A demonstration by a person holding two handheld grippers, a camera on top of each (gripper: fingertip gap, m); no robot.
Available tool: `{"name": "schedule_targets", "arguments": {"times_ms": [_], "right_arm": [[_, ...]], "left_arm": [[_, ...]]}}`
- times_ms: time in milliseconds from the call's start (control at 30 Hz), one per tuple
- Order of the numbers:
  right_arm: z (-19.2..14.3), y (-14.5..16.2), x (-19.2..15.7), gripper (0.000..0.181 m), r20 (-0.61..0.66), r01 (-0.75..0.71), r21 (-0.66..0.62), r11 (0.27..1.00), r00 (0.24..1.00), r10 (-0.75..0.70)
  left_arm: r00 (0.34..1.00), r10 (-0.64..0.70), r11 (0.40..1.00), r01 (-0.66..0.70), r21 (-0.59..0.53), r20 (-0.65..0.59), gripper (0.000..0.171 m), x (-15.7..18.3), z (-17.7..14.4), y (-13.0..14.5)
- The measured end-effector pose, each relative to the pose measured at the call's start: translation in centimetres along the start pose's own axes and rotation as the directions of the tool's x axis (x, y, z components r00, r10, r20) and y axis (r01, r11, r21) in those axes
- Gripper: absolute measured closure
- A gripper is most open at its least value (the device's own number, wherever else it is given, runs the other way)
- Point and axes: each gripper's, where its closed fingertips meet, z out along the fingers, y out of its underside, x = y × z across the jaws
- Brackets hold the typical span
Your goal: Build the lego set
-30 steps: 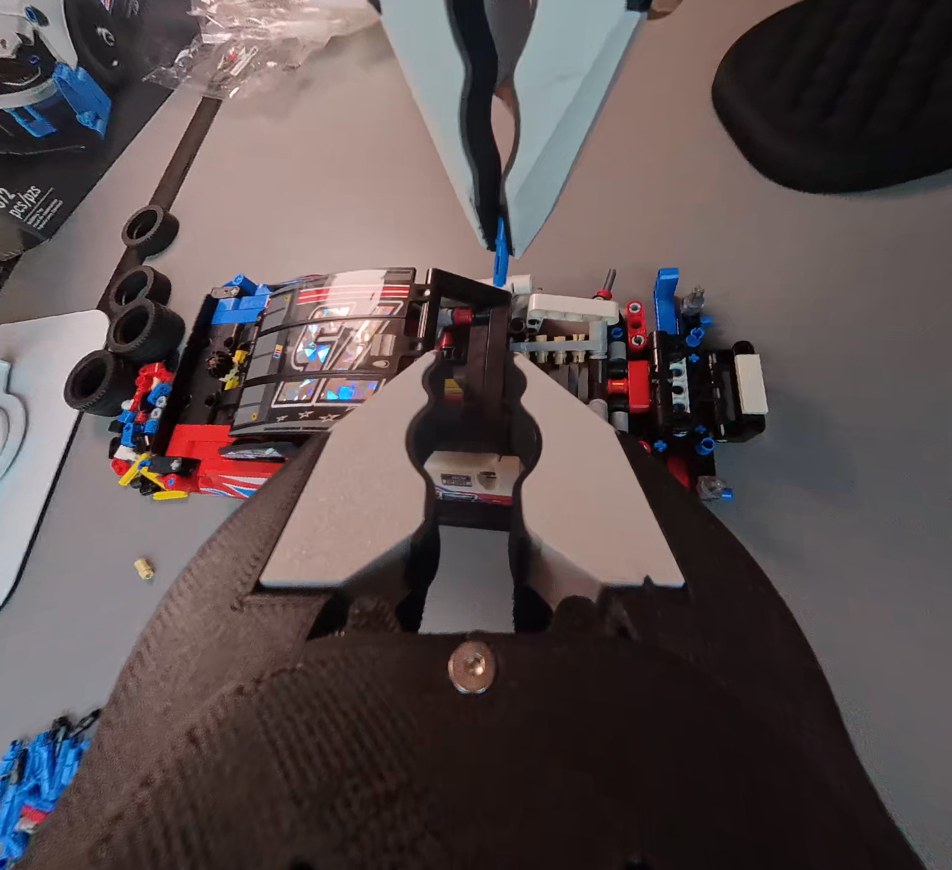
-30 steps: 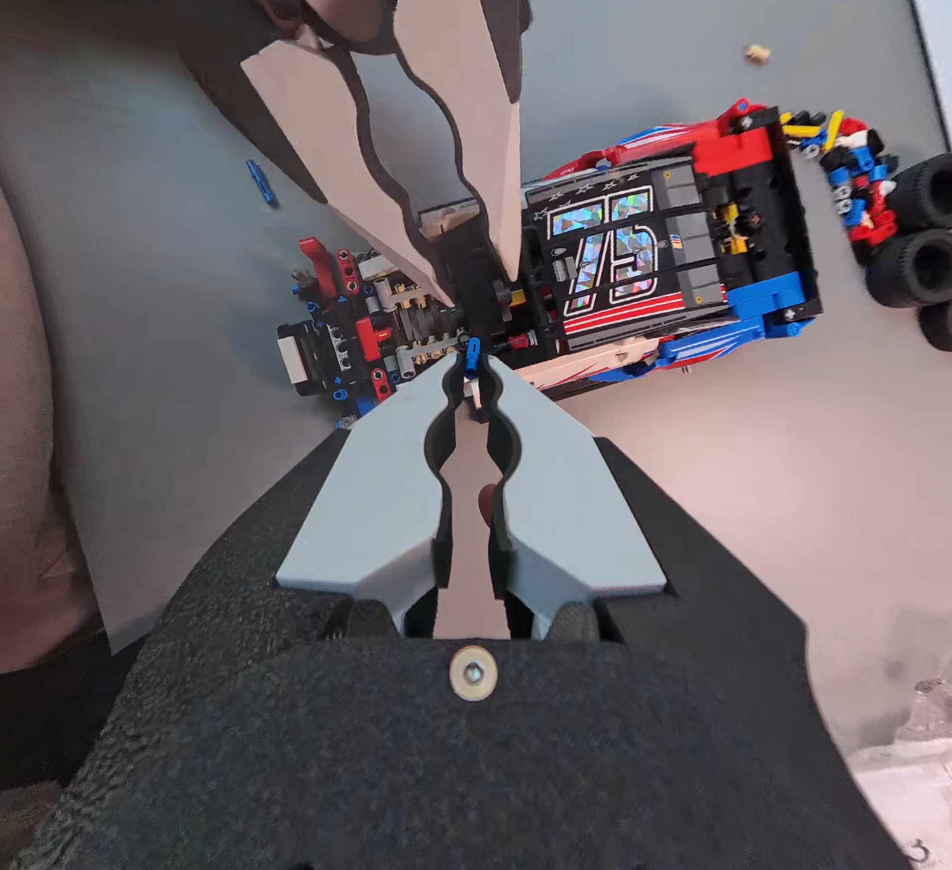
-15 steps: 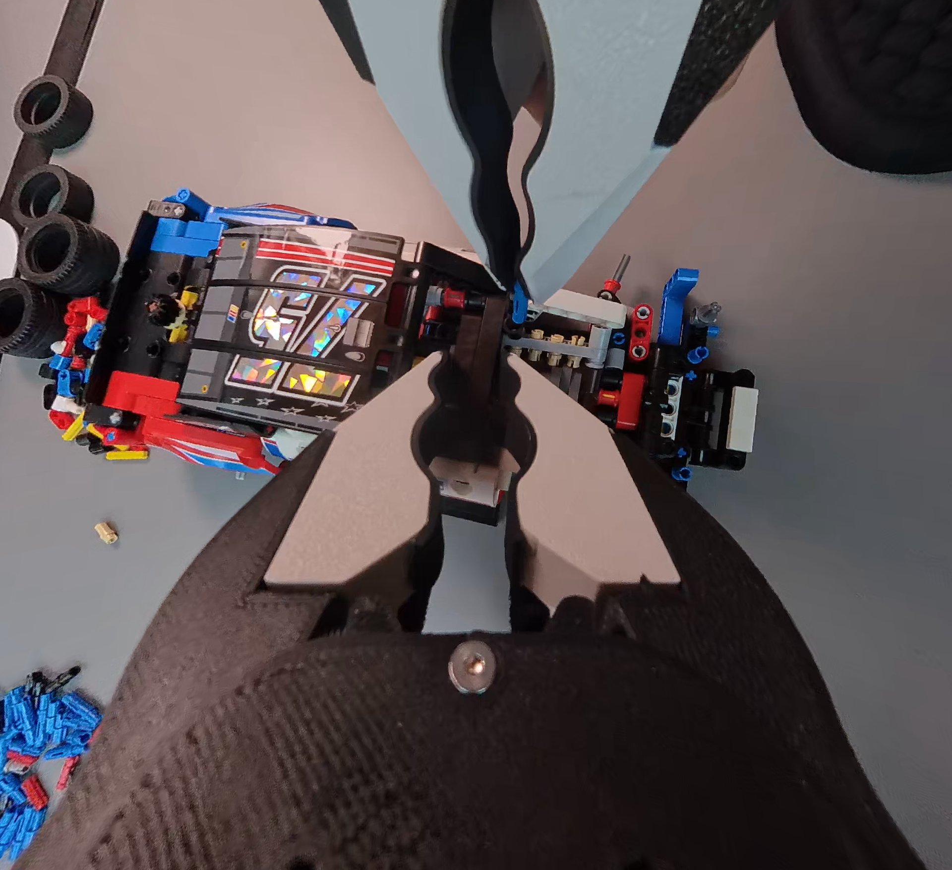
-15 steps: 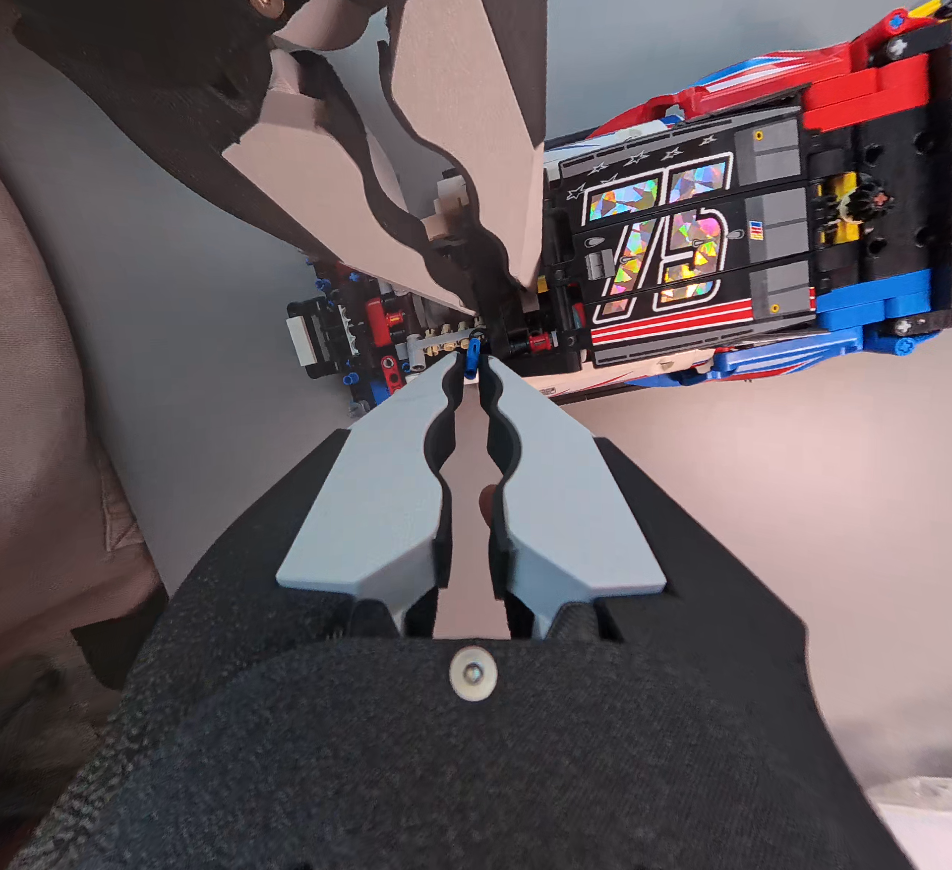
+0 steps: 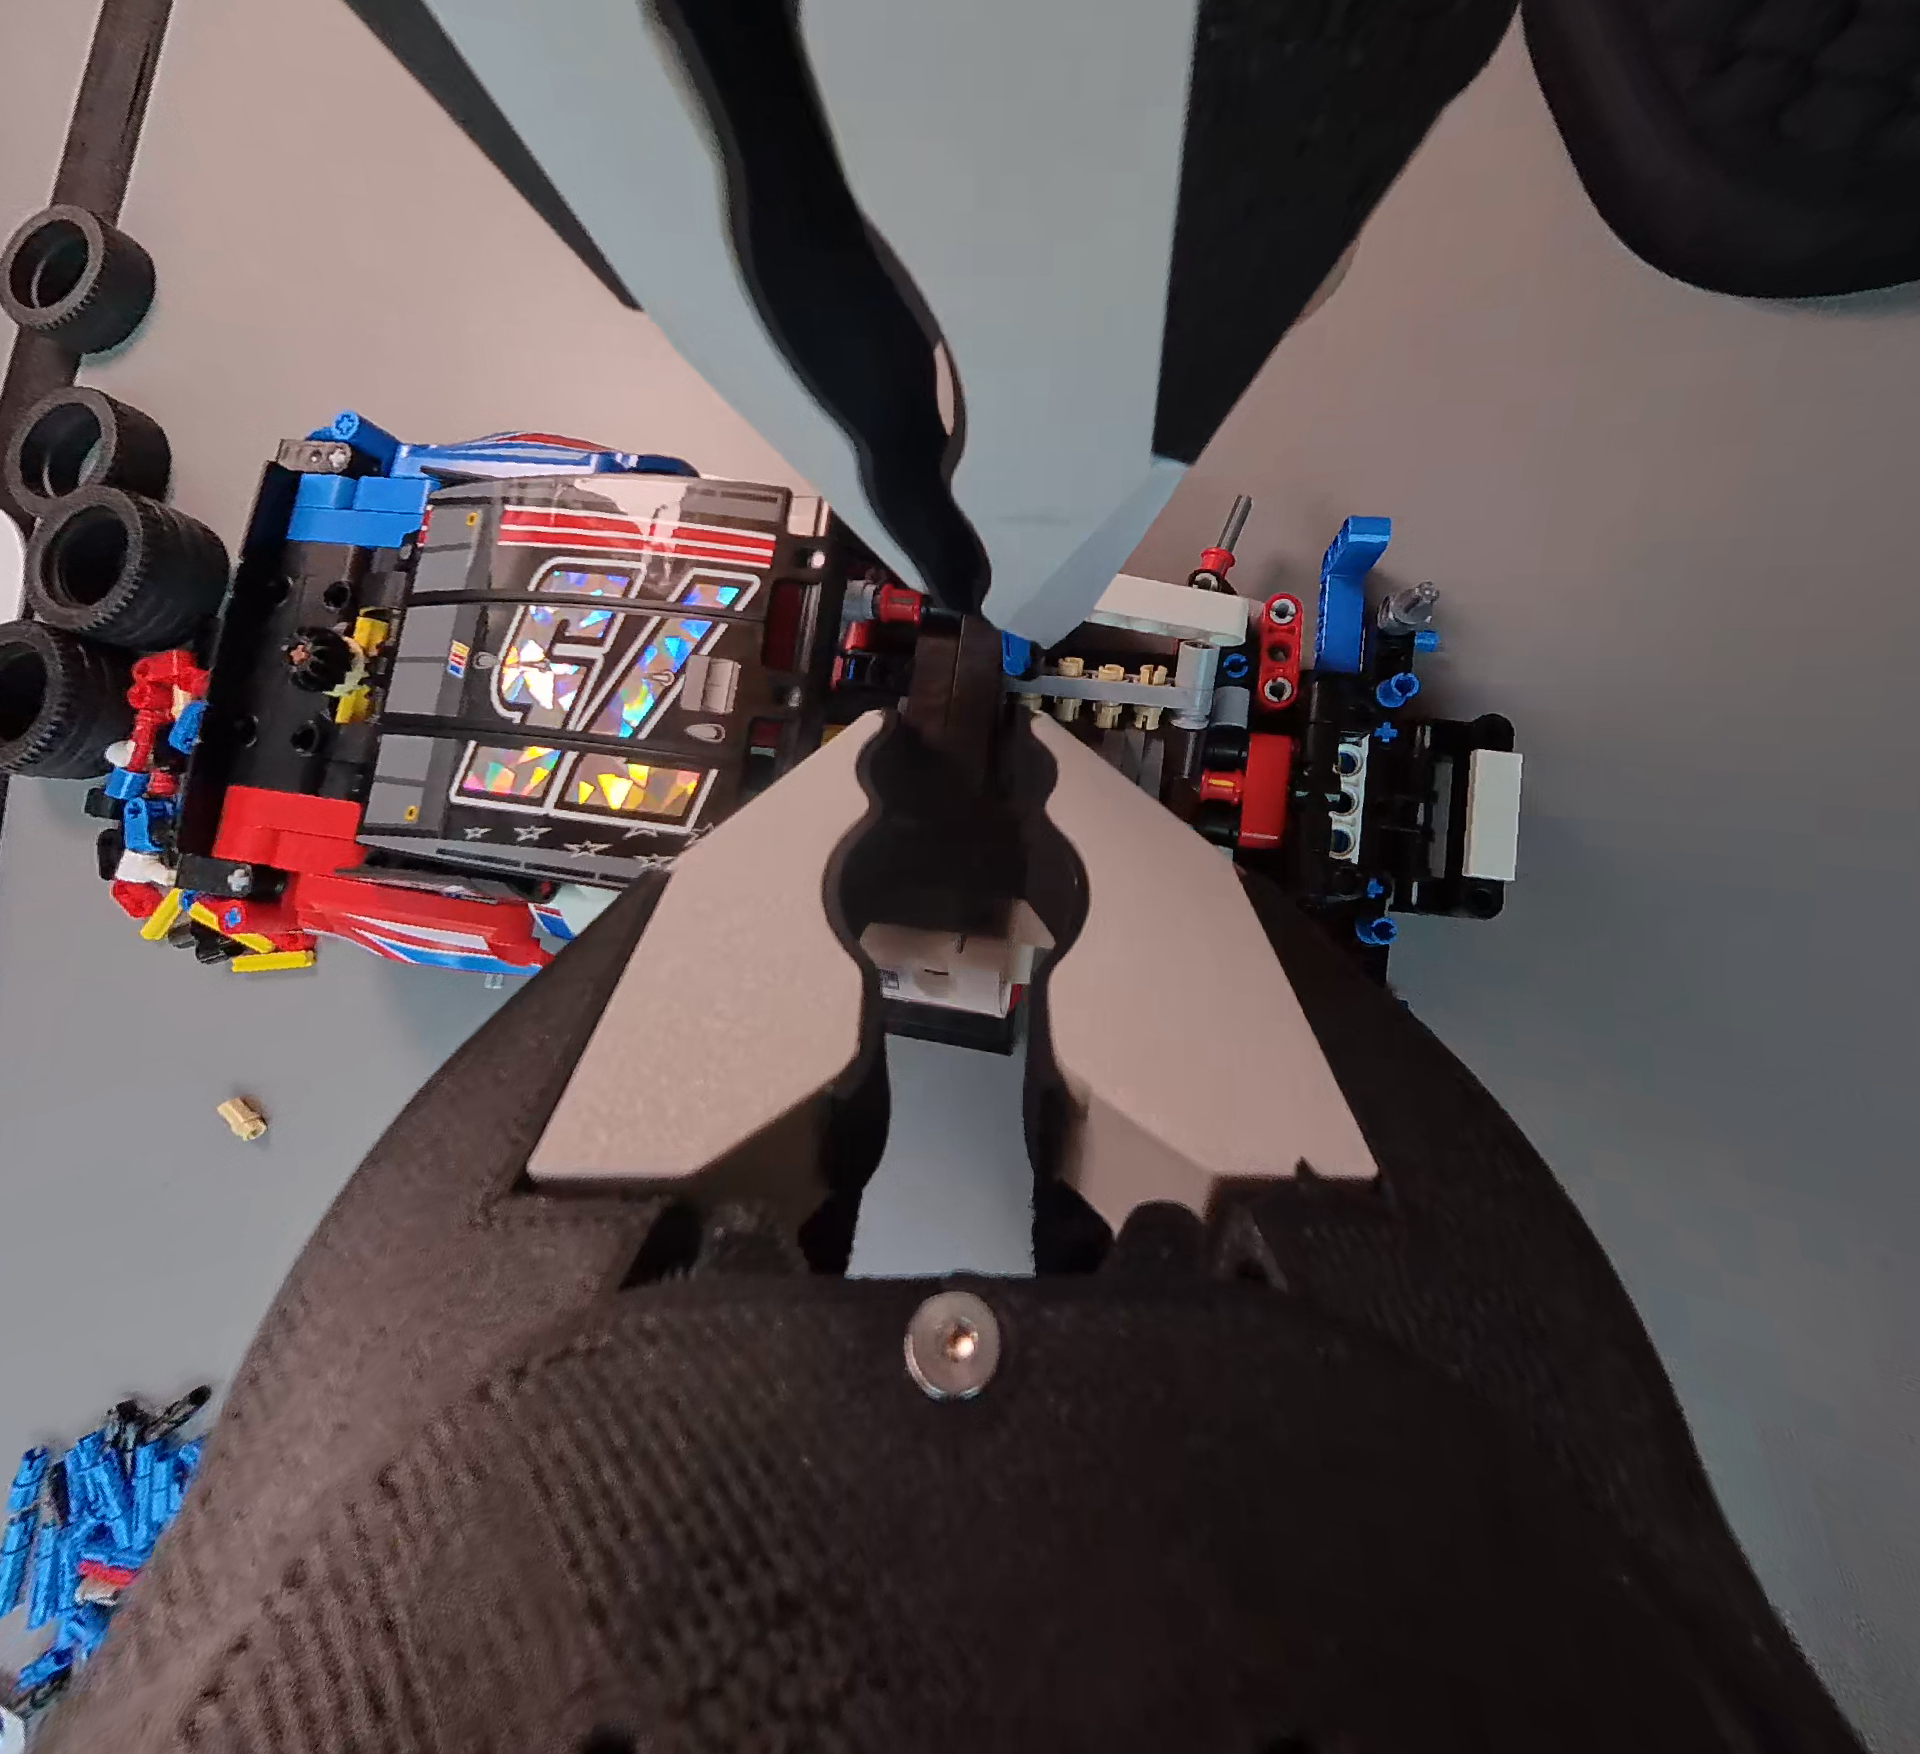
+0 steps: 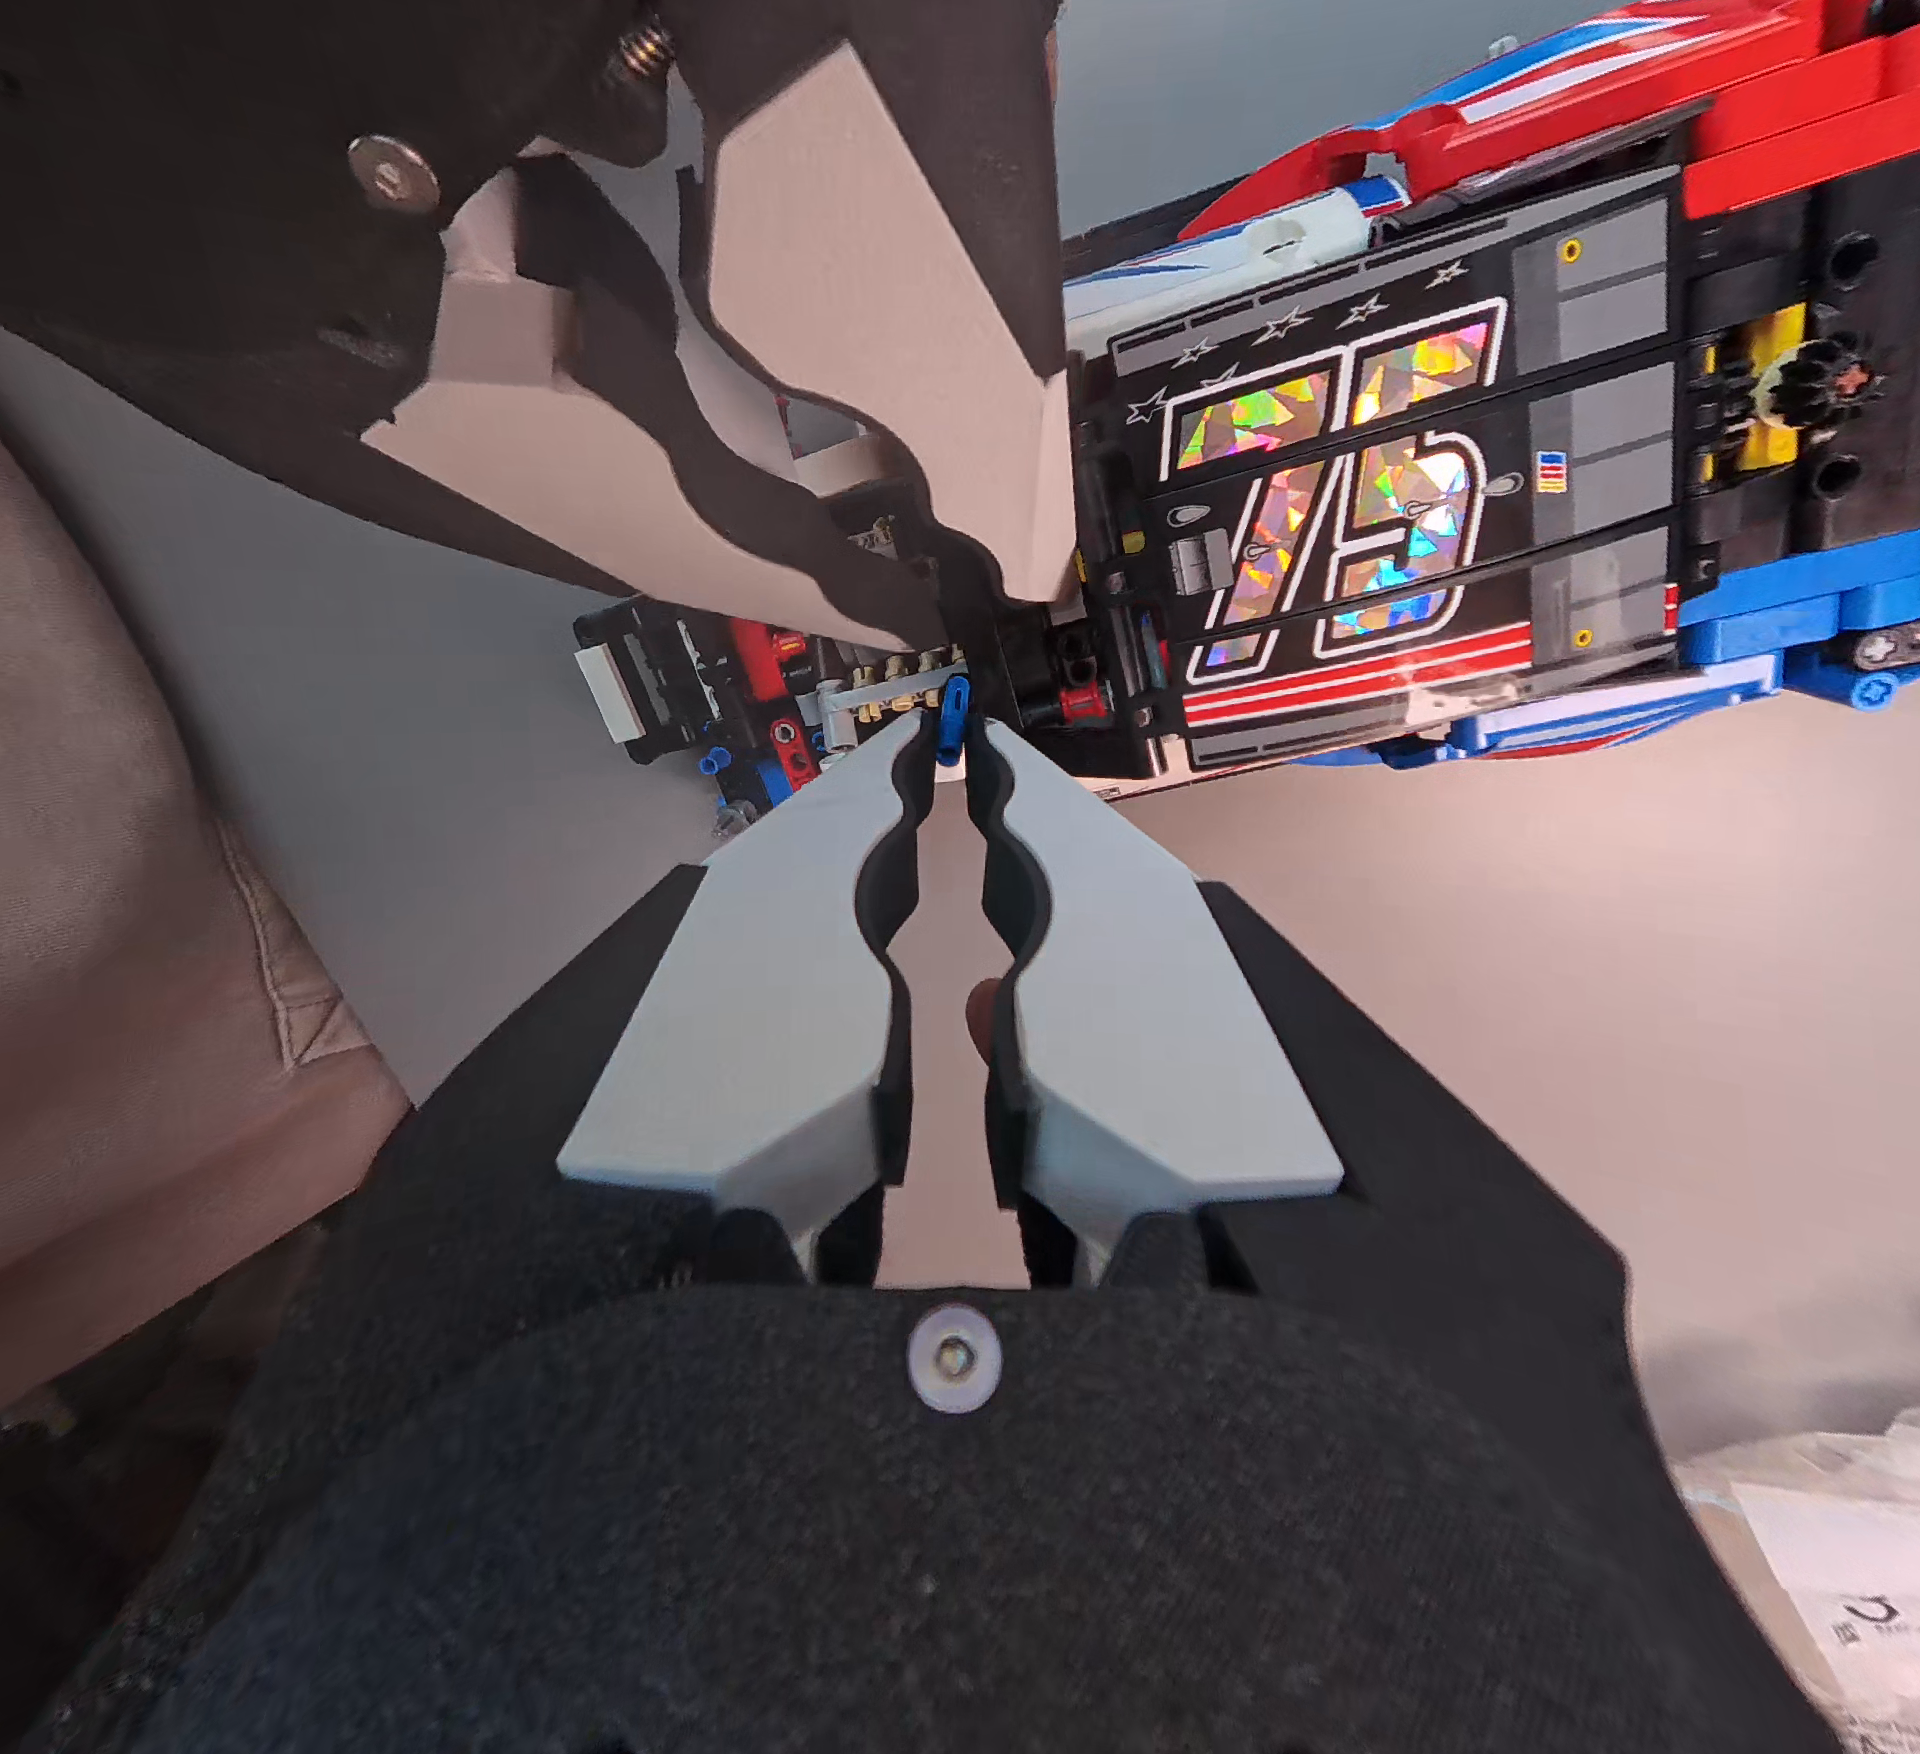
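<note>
Grey tabletop (image 5: pixel 1610 1029) runs bare to the right of the lego car (image 5: pixel 582 696) and in front of it, while the left side is crowded: four black tyres (image 5: pixel 104 561) lie just beside the car's end, a heap of loose blue pieces (image 5: pixel 83 1528) sits at the near-left edge, and one small tan piece (image 5: pixel 242 1118) lies alone between them. A dark cushion (image 5: pixel 1745 42) fills the far-right corner.

Across the car's middle, the left gripper (image 5: pixel 961 728) reaches from the near side, its grey fingers narrowed onto the black frame (image 5: pixel 951 686) that stands between the stickered roof and the exposed engine section.

From the opposite side the right gripper (image 6: pixel 951 738) points in, tips nearly meeting the left one's (very little room between them). Its pale blue fingers are almost closed, pinching a small blue pin (image 6: pixel 953 702) right at the frame's edge, beside the grey beam (image 6: pixel 894 705).
</note>
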Motion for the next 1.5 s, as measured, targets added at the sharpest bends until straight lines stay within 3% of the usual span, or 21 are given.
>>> {"name": "schedule_targets", "arguments": {"times_ms": [33, 467, 967, 1300, 1500], "right_arm": [[0.0, 0.0, 0.0, 0.179, 0.006, -0.006, -0.006, 1.000, 1.000, 0.006], [0.1, 0.1, 0.2, 0.179, 0.026, -0.033, -0.018, 0.999, 0.999, 0.034], [0.1, -0.1, 0.3, 0.179, 0.004, -0.054, -0.074, 0.996, 0.998, 0.055], [0.0, 0.4, 0.6, 0.179, -0.152, 0.121, -0.047, 0.992, 0.980, -0.127], [0.0, 1.4, 1.1, 0.179, -0.200, 0.123, -0.040, 0.992, 0.971, -0.128]], "left_arm": [[1.000, 0.008, 1.000, -0.008, -0.003, 0.004, 0.151, 0.0, 0.0, 0.0], [0.997, 0.073, 0.997, -0.071, -0.044, 0.028, 0.155, -0.5, 0.3, 0.1], [0.997, 0.066, 0.993, -0.068, 0.093, 0.026, 0.155, -0.5, 0.4, -0.2], [0.994, 0.083, 0.987, -0.092, 0.134, 0.069, 0.155, -0.6, 0.8, -0.6], [0.989, 0.096, 0.983, -0.112, 0.143, 0.111, 0.155, -0.8, 1.1, -1.0]]}}
